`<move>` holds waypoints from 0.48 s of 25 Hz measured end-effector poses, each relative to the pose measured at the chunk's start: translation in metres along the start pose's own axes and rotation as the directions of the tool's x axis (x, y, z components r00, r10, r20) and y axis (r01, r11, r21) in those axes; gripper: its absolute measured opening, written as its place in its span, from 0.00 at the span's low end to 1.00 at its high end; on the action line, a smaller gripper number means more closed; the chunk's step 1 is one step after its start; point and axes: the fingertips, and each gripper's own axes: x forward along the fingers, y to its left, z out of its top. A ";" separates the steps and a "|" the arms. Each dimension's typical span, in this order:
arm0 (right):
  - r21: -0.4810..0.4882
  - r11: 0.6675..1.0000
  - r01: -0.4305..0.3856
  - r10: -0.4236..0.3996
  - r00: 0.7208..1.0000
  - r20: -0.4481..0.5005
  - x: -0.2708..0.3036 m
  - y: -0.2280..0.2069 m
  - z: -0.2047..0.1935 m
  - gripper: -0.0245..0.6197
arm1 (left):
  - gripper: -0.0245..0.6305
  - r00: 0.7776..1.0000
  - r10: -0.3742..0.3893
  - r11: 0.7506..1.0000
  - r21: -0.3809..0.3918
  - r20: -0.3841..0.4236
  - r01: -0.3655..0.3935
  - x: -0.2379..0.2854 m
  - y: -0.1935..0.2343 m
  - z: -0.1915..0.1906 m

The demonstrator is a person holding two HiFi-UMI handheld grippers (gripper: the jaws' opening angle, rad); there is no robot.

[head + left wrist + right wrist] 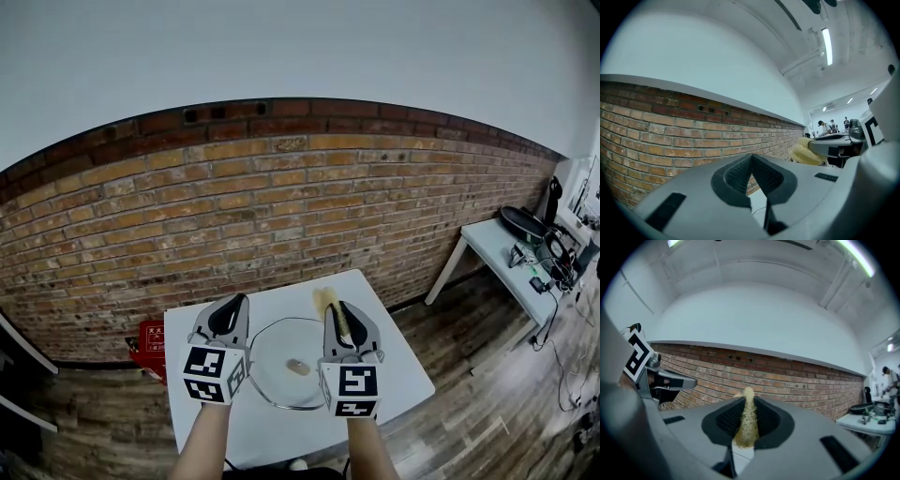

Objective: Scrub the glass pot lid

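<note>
The round glass pot lid (279, 349), with a small knob (298, 367) at its centre, lies flat on the white table (398, 373). Both grippers hover level above it, pointing at the brick wall. My left gripper (234, 306) is over the lid's left edge; its jaws (751, 161) are shut with nothing between them. My right gripper (340, 309) is over the lid's right edge, shut on a yellow scrubbing sponge (748, 420). The sponge (325, 302) sticks out past the fingertips, and in the left gripper view the sponge (805, 151) shows at the right.
A brick wall (281, 206) runs close behind the table. A red object (150, 349) sits on the floor at the table's left. A white desk (502, 246) with gear stands at the far right on wood flooring.
</note>
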 end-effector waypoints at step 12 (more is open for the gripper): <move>0.004 1.000 -0.005 0.005 1.000 0.004 0.000 -0.001 0.000 0.13 | 0.06 1.000 0.010 1.000 0.003 -0.002 -0.010 0.000 0.001 -0.002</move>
